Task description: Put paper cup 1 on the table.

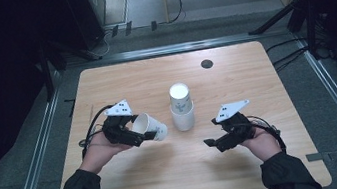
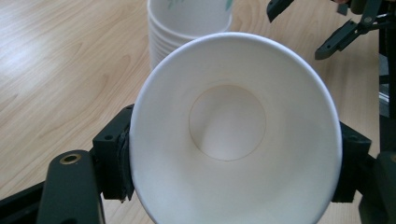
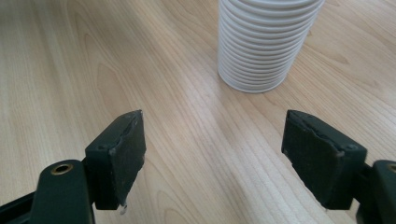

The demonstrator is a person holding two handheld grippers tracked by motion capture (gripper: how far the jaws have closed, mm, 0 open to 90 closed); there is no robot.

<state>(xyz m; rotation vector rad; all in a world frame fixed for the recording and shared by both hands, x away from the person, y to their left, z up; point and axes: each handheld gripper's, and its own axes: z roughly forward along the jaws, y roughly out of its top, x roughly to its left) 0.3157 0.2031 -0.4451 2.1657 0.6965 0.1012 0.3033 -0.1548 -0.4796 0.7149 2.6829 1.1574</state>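
Pale wood grain runs across the table [image 1: 119, 81], which sits on a grey floor between metal rails, with a small dark grommet [image 1: 207, 63] toward its far edge. Near the table's centre stands the stack of paper cups [image 1: 181, 107], upright, base down, its top rim facing the ceiling.

From the stack, the left gripper [image 1: 148, 134] lies at about 8 o'clock in the high view, and its jaws are closed on a single paper cup [image 1: 151, 126], pads pressing the wall just below the rim on both sides. That cup lies on its side: its long axis runs roughly level, mouth toward the hand, base pointing at about 3 o'clock toward the foot of the stack, close to it but apart. In the left gripper view the cup [image 2: 233, 135] shows its open mouth and round bottom, with the stack [image 2: 187, 28] rising just behind at 12 o'clock.

By contrast, the right gripper [image 1: 210, 143] sits at about 5 o'clock from the stack, jaws spread wide with nothing between them, only bare wood. In its own view the ribbed stack [image 3: 264, 44] stands ahead at about 1 o'clock, well clear of the pads.

Judging by this, the held cup would have to tip upright before nesting onto the stack, and the left hand is nearer.
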